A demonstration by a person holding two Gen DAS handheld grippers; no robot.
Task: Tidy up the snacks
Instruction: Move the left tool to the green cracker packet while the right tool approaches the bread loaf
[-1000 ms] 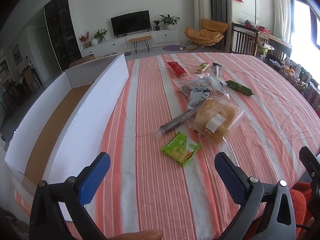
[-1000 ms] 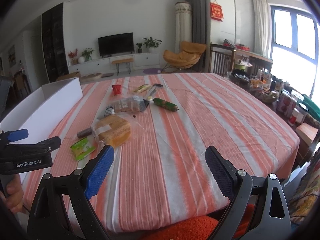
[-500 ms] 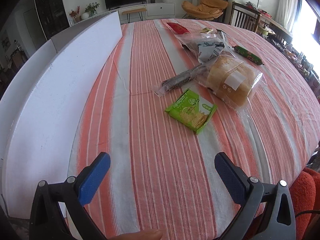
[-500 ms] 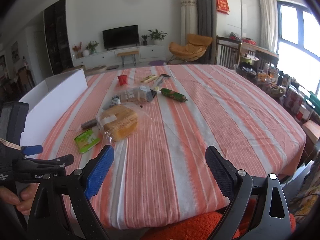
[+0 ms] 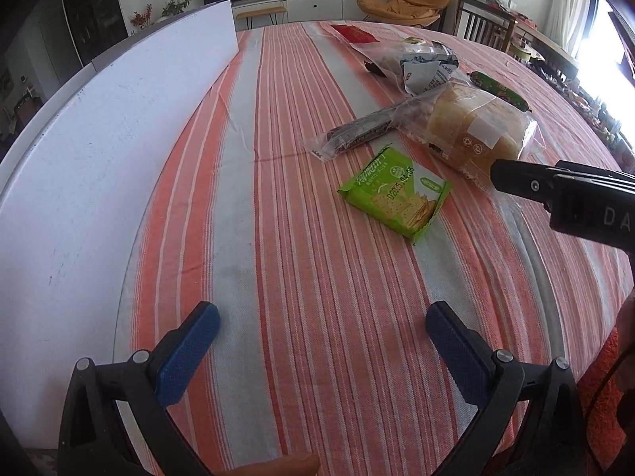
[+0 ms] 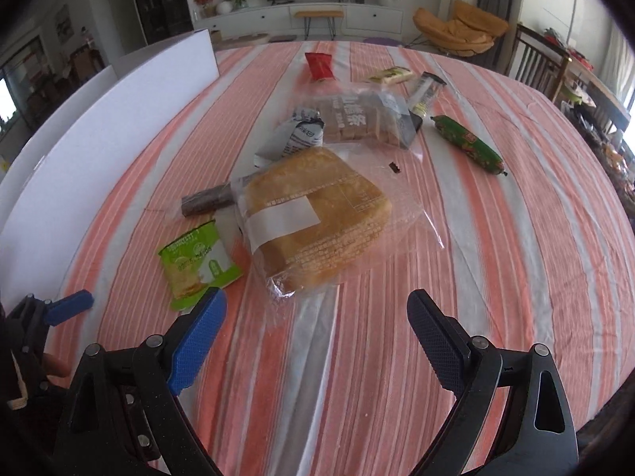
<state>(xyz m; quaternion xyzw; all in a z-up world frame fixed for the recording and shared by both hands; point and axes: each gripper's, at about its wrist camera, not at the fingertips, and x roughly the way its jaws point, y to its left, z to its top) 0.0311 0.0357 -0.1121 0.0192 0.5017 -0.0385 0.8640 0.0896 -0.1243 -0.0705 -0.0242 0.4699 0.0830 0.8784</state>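
Both tongs (image 5: pixel 321 339) (image 6: pixel 315 323) moved closer, gaping empty | striped tablecloth (image 6: pixel 496 258) | living room

White cardboard box (image 6: pixel 99 127) along the left of the orange-and-white striped tablecloth (image 6: pixel 496 258). Green cracker packet (image 6: pixel 196 261) nearest, just left of the clear-bagged bread loaf (image 6: pixel 317 222). Dark snack stick in clear wrapper (image 6: pixel 206 202) just beyond the packet, its right end under the loaf's bag. Green sausage stick (image 6: pixel 468 144) far right; red pouch (image 6: pixel 319 65) farthest
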